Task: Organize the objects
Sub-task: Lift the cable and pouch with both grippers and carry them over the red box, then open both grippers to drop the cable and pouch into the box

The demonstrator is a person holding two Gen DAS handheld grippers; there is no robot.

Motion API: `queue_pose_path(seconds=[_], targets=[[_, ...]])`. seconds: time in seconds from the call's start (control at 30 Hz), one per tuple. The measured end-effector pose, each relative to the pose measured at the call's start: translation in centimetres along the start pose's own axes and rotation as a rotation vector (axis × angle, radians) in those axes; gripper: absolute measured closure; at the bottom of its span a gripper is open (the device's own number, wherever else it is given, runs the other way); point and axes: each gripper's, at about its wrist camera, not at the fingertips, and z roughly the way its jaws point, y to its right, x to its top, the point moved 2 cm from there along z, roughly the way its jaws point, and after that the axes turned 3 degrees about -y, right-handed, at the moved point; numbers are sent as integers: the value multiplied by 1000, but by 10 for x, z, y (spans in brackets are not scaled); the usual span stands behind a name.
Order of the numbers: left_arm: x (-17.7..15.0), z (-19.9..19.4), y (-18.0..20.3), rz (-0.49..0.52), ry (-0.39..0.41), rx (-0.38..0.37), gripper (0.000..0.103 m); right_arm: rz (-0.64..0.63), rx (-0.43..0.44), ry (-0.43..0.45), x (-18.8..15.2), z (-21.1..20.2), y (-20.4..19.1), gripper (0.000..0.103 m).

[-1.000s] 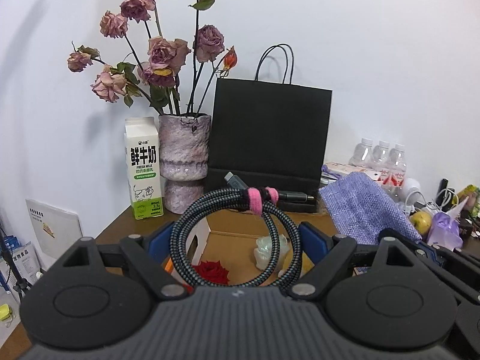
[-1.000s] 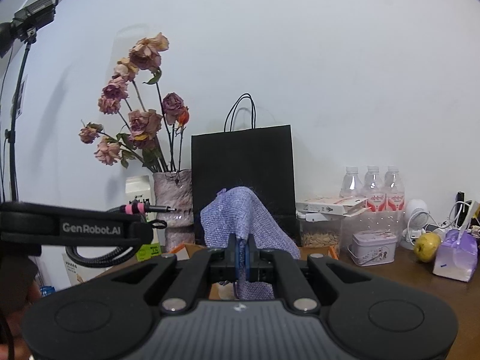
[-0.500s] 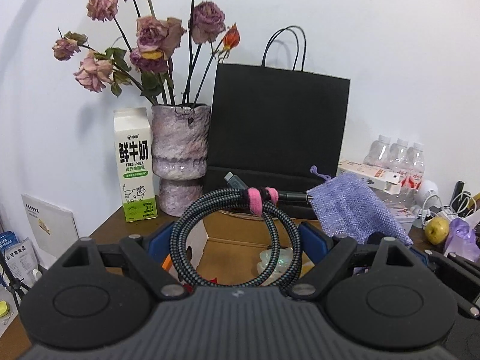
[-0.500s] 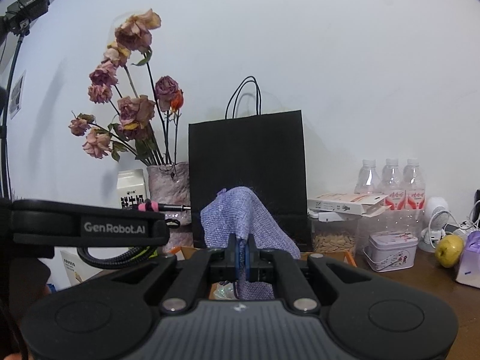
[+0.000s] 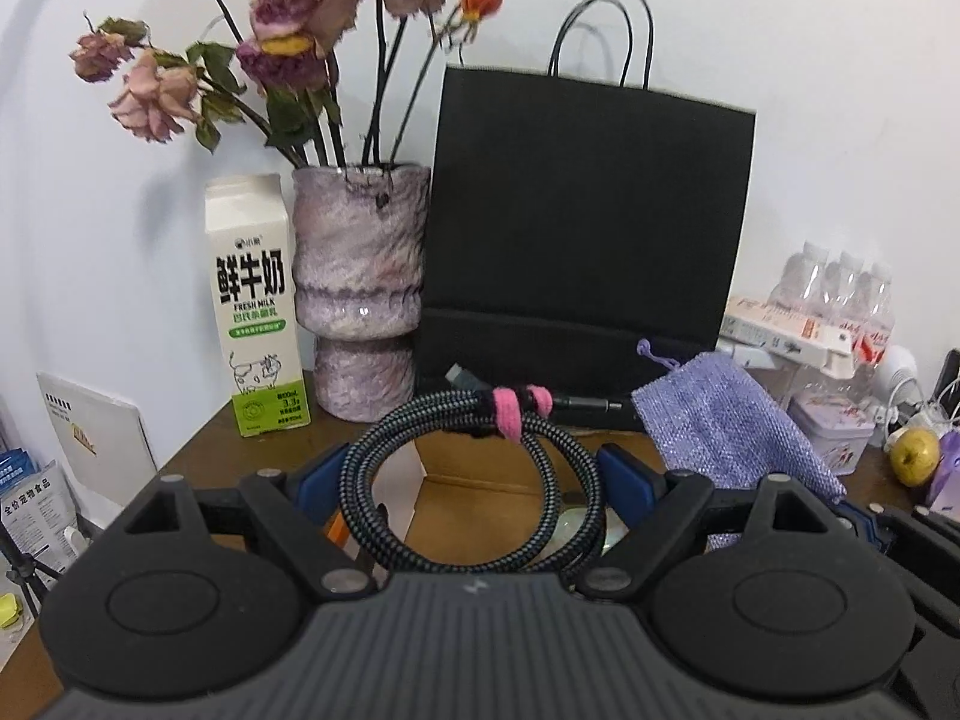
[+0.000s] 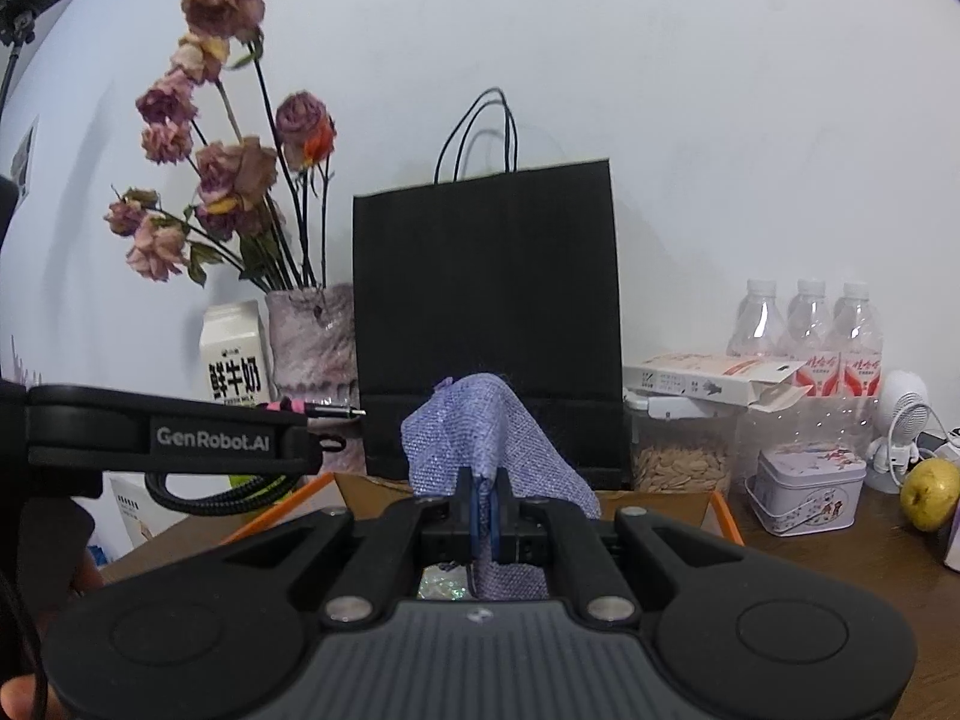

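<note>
A coiled black-and-grey braided cable [image 5: 432, 411], bound by a pink tie, stands upright between the blue pads of my left gripper [image 5: 474, 474], which is shut on it. My right gripper [image 6: 483, 498] is shut on a lilac woven pouch [image 6: 480, 426], which bulges up over the fingertips. Seen from the left wrist, the pouch [image 5: 726, 426] hangs just right of the coil. In the right wrist view the left gripper's body and the cable [image 6: 210, 498] sit at the left. Both grippers hover over an open cardboard box [image 6: 660, 501] with orange edges; its inside shows through the coil [image 5: 480, 498].
Behind the box, a black paper bag [image 5: 588, 228] stands against the white wall. Left of it are a vase of dried roses [image 5: 360, 300] and a milk carton [image 5: 258, 312]. To the right are water bottles [image 6: 810, 324], a seed jar [image 6: 684, 456], a tin [image 6: 804, 486] and a yellow fruit [image 6: 930, 492].
Both grippers have moved forward toward the bag and the wall, which now look larger and nearer. The cable and the pouch stay gripped as before.
</note>
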Motion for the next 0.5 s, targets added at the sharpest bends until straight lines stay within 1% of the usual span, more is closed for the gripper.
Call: queue_pose_path(seconds=[0.2, 0.5], targets=[[-6, 21, 3, 16, -47, 9, 15, -17, 1, -37, -4, 17, -1, 100], [-12, 31, 5, 23, -58, 12, 14, -16, -4, -75, -11, 30, 2, 100]])
